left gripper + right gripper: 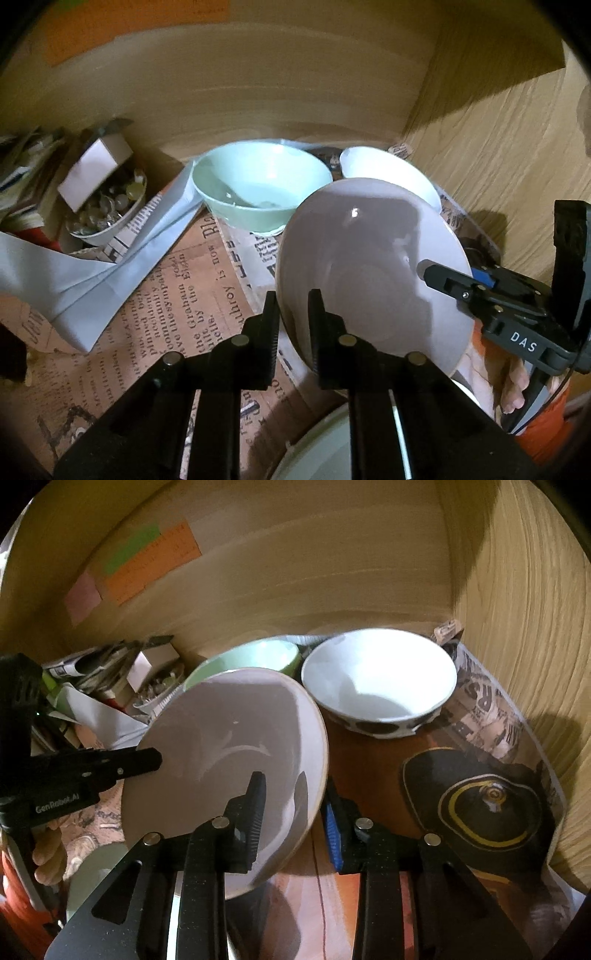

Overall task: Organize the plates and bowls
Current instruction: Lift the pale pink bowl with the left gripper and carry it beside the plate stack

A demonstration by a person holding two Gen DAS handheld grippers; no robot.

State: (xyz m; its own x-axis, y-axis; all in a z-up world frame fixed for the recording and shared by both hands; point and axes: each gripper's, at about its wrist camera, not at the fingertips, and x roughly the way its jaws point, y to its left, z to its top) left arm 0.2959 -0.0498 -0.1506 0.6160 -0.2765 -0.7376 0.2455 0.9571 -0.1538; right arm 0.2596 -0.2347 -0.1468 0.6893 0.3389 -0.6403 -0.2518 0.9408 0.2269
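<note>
A pale lilac bowl (369, 266) is held up and tilted between both grippers. My left gripper (293, 317) is shut on its left rim. My right gripper (295, 797) is shut on its right rim (236, 746); it also shows in the left wrist view (439, 277). A mint green bowl (258, 188) and a white bowl (388, 177) stand upright at the back of the wooden cabinet. In the right wrist view the white bowl (380, 679) has black spots outside, and the green bowl (255, 657) lies behind the lilac one.
Newspaper (177, 291) lines the shelf. A small bowl of glass beads with a box (103, 199) and stacked papers sit at the left. A black plate with gold rings (480, 805) lies at the right. A wooden side wall (524, 635) closes the right. Another pale dish (317, 446) lies below.
</note>
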